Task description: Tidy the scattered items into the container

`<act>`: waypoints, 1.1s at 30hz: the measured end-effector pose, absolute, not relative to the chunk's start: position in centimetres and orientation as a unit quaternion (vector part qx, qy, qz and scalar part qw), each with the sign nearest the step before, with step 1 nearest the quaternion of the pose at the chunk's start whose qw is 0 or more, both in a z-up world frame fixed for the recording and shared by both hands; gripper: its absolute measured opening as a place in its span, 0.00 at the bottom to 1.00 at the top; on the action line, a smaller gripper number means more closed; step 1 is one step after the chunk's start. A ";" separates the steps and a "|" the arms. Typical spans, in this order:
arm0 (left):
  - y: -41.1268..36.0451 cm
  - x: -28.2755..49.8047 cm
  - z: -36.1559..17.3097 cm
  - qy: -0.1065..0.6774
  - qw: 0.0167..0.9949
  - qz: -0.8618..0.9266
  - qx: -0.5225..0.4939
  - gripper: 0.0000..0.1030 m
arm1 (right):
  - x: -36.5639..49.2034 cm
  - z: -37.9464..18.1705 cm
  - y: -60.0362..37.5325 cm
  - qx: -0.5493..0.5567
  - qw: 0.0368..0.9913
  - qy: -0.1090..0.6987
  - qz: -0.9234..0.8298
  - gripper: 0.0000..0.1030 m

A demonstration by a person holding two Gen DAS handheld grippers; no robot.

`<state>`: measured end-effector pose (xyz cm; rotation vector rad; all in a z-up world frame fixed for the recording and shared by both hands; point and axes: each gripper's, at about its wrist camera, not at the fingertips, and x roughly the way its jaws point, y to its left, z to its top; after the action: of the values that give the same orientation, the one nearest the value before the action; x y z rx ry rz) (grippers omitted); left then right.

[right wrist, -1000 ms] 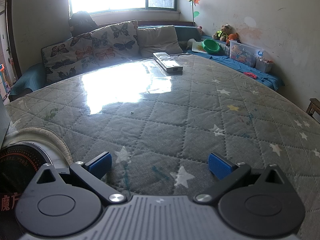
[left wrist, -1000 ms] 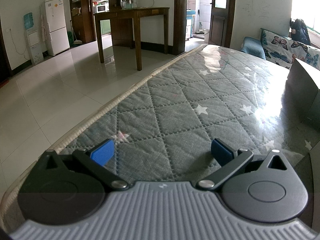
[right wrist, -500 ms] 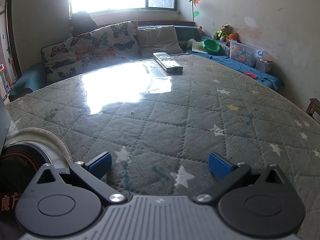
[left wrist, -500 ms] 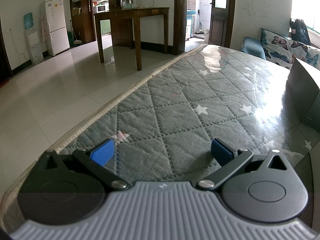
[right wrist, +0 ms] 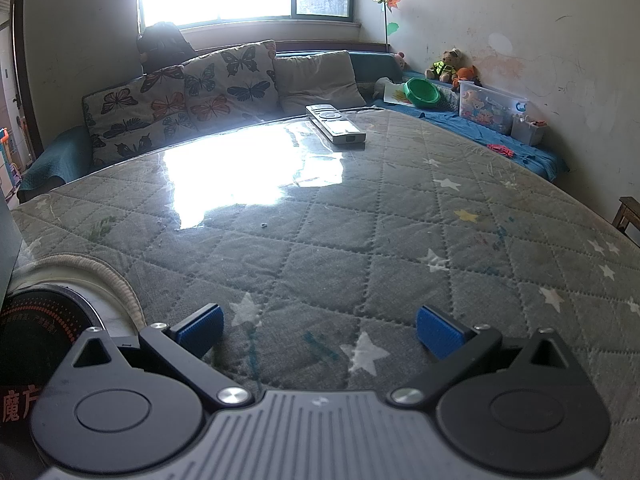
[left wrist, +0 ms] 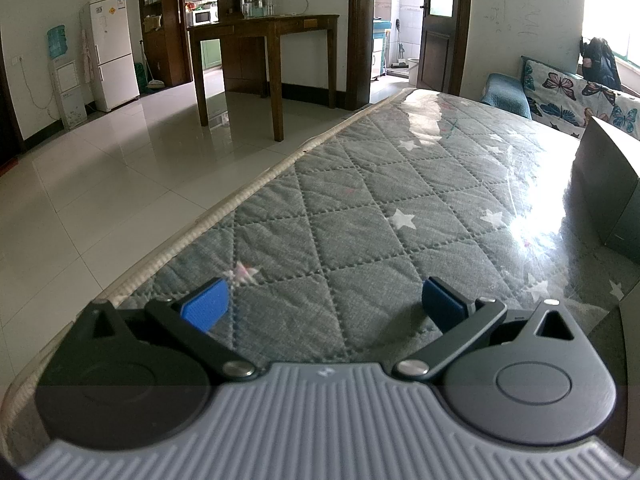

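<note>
A silver remote control (right wrist: 335,123) lies at the far edge of the grey quilted table cover (right wrist: 320,232), well ahead of my right gripper (right wrist: 318,326), which hangs open and empty just above the cover. A dark round tin with red lettering (right wrist: 36,336) sits at the lower left of the right wrist view. My left gripper (left wrist: 324,306) is open too, with nothing between its blue pads, low over the cover (left wrist: 360,208) near its left edge. A dark grey box (left wrist: 608,192) stands at the right edge of the left wrist view, its inside hidden.
Butterfly cushions (right wrist: 188,96) line a sofa behind the table. A green bowl (right wrist: 422,92), soft toys (right wrist: 450,66) and a clear bin (right wrist: 490,110) sit on a blue bench at right. Left of the table lie tiled floor (left wrist: 100,184), a wooden table (left wrist: 260,40) and a fridge (left wrist: 110,50).
</note>
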<state>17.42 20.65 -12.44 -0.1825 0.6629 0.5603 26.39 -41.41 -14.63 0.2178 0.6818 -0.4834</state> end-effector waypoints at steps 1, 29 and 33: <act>20.7 17.4 -12.4 0.321 0.903 0.271 -0.088 1.00 | 26.4 -14.6 -41.4 0.105 0.908 0.331 -0.235 1.00; 16.5 15.0 -10.4 0.324 0.913 0.225 -0.101 1.00 | 19.7 -10.2 -37.7 0.033 0.940 0.298 -0.165 1.00; 16.0 13.6 -9.6 0.322 0.917 0.209 -0.109 1.00 | 18.4 -8.7 -37.5 0.020 0.945 0.285 -0.160 1.00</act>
<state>13.61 16.01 -9.64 -0.2233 0.6619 0.4304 18.39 -37.45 -8.66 0.0412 0.5813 -0.3259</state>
